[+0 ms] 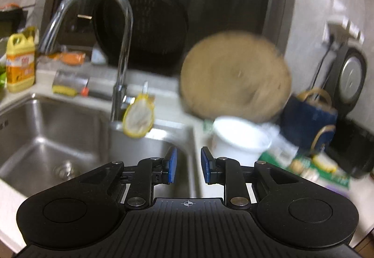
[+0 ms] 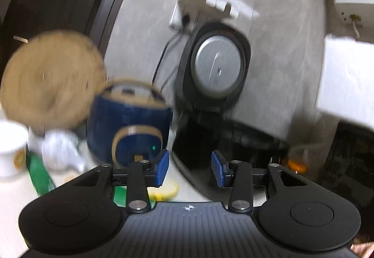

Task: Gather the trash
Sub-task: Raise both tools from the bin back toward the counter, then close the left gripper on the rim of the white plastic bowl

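Left gripper [image 1: 188,165], right gripper [image 2: 190,168]: both parted, empty. Risk I see: blurred views, so I could misjudge a pinch on the crumpled wrapper [image 2: 62,149] and topple the white cup [image 1: 240,139].

My right gripper [image 2: 189,168] hangs with its blue pads apart and nothing between them. Ahead I see a navy rice cooker [image 2: 129,122], a round wooden board [image 2: 52,81] leaning at left, and a yellow scrap [image 2: 167,190] on the counter [image 2: 14,192].

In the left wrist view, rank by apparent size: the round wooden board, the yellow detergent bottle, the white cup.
1. Round wooden board, clearly largest.
2. White cup.
3. Yellow detergent bottle, smallest, though it stands farther from the camera, so true size is unsure.
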A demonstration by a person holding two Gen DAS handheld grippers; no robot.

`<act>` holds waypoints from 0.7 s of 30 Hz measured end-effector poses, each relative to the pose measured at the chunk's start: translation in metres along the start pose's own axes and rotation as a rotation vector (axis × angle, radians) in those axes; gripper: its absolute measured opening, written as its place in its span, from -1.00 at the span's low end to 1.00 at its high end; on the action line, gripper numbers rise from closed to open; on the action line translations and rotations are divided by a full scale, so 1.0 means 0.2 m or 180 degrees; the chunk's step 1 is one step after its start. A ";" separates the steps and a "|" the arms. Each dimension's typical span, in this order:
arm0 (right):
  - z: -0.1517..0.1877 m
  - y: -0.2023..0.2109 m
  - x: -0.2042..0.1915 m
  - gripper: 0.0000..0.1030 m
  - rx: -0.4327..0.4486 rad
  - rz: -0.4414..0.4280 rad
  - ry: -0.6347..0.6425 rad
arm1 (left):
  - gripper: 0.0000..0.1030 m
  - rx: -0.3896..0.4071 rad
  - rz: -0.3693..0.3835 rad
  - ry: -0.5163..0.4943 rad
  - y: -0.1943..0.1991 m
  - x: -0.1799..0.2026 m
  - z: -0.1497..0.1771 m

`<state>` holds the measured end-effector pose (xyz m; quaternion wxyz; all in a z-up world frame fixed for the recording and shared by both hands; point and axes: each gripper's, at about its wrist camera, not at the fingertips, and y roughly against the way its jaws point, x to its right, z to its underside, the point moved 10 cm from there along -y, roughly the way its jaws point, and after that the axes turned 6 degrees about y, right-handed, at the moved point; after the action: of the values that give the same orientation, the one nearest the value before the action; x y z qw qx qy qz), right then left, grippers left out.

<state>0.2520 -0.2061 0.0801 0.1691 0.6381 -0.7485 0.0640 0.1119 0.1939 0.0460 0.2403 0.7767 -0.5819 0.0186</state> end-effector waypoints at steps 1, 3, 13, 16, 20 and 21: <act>-0.04 0.01 0.00 -0.23 0.0005 -0.0073 -0.0034 | -0.50 0.0032 0.0063 0.0017 0.02 0.03 -0.04; -0.11 0.03 -0.02 -0.22 -0.0063 -0.0337 -0.0133 | -0.50 0.0020 0.0176 0.0015 0.06 0.10 -0.11; -0.25 -0.10 -0.31 -0.21 -0.0538 -0.1295 -0.0268 | -0.50 -0.0353 0.0546 0.0210 -0.07 0.41 -0.25; -0.24 -0.18 -0.43 -0.18 -0.0699 -0.1663 -0.0248 | -0.50 -0.0480 0.0399 0.0338 -0.23 0.43 -0.22; -0.16 -0.33 -0.67 -0.10 -0.1053 -0.2215 -0.0119 | -0.50 -0.0759 0.0206 0.0665 -0.50 0.40 -0.14; -0.14 -0.36 -0.74 -0.10 -0.1122 -0.2326 -0.0115 | -0.50 -0.0769 0.0138 0.0702 -0.56 0.38 -0.12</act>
<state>0.3464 -0.0720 0.0476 0.2744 0.8243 -0.4748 -0.1407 0.2446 0.1584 0.0520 0.3939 0.7226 -0.5667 0.0389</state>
